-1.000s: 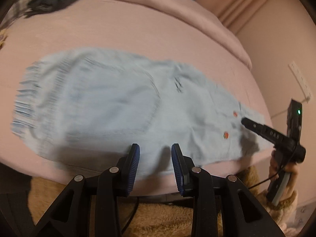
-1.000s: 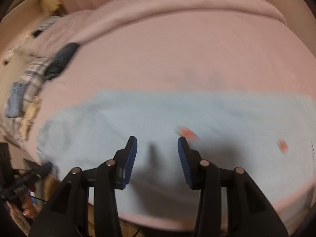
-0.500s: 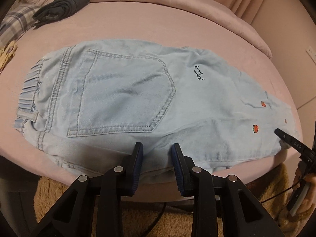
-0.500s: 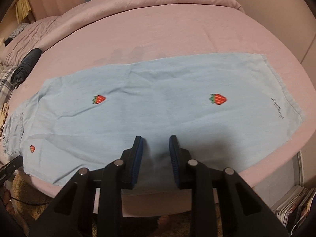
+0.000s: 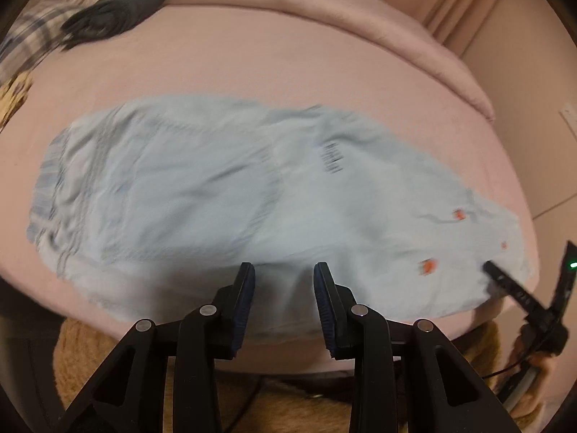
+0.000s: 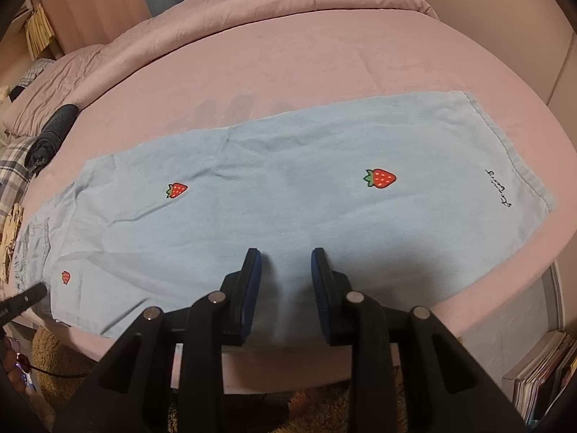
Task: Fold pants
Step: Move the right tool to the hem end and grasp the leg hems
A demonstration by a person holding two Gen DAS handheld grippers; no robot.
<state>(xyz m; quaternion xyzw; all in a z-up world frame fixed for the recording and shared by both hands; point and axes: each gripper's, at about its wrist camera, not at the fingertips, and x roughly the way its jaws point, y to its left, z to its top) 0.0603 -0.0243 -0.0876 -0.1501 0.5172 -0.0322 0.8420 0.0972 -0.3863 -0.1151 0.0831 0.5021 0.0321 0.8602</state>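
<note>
Light blue denim pants (image 6: 281,202) with red strawberry patches lie flat along the front edge of a pink bed, waistband at the left and hem at the right. In the left wrist view the pants (image 5: 223,195) are blurred, with the back pocket and waistband at the left. My left gripper (image 5: 284,270) is open and empty, just above the near edge of the seat area. My right gripper (image 6: 286,258) is open and empty, just above the near edge of the leg. The right gripper's tip (image 5: 505,279) shows at the leg end.
The pink bed (image 6: 306,54) carries a dark folded garment (image 6: 50,133) and a plaid cloth (image 6: 10,166) at the far left. A brown fluffy rug (image 5: 90,353) lies below the bed edge. Books (image 6: 541,371) stand at the lower right.
The left view pulled back a little and is blurred by motion. The right gripper shifted slightly along the leg. Both jaws have opened a little wider.
</note>
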